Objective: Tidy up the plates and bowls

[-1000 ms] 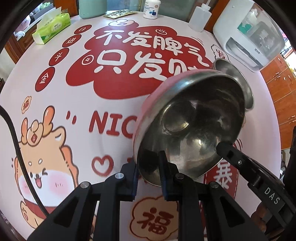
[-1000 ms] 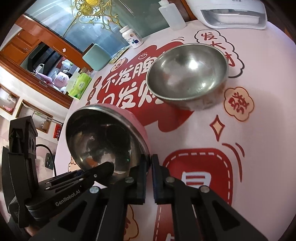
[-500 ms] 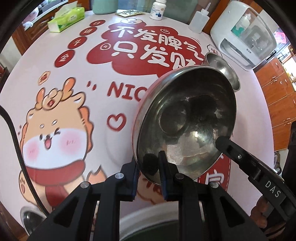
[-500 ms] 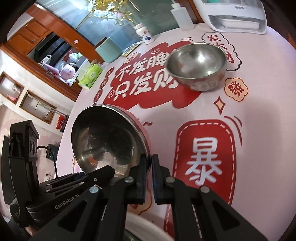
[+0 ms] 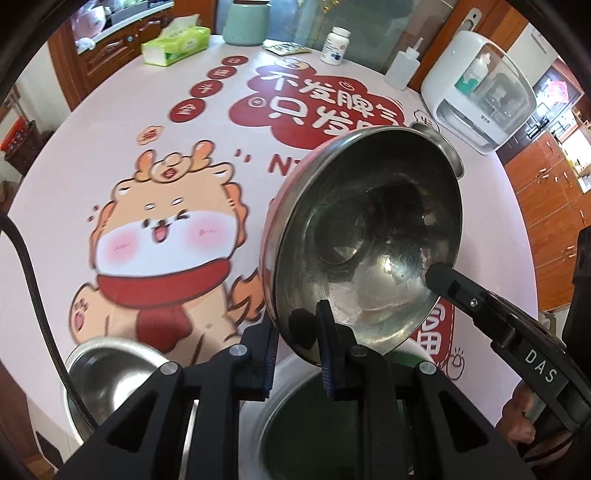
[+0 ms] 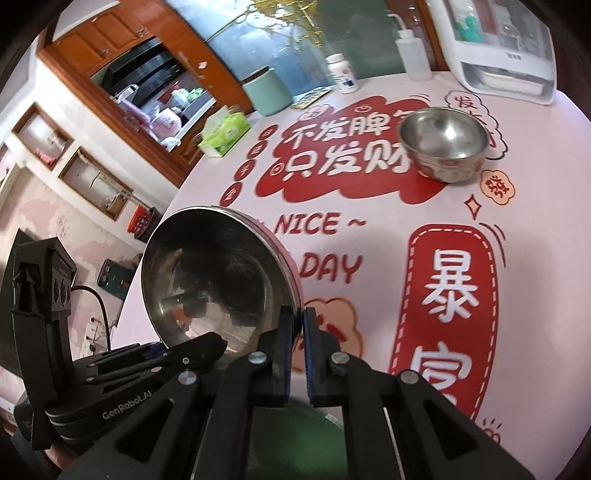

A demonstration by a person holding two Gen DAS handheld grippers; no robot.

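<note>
I hold a steel bowl with a pink outside (image 5: 369, 236) tilted above the table, inside facing me. My left gripper (image 5: 297, 332) is shut on its near rim. My right gripper (image 6: 299, 328) is shut on the rim of the same bowl (image 6: 218, 280) on the other side; its black finger (image 5: 443, 277) shows inside the bowl. A second steel bowl (image 6: 443, 142) stands upright far across the table, its edge (image 5: 448, 147) peeking from behind the held bowl. A third steel bowl (image 5: 110, 373) sits near the table's front edge. A white-rimmed green dish (image 5: 306, 424) lies right below the grippers.
The round table wears a pink cartoon cloth (image 5: 110, 147). Along the far edge stand a green tissue pack (image 5: 175, 46), a teal canister (image 5: 245, 22), a white pill bottle (image 5: 335, 46), a squeeze bottle (image 5: 402, 66) and a white appliance (image 5: 480, 88).
Both grippers carried the pink-sided bowl up and back toward the table's near edge. The far steel bowl shrank away; the green dish and a third steel bowl came into view below.
</note>
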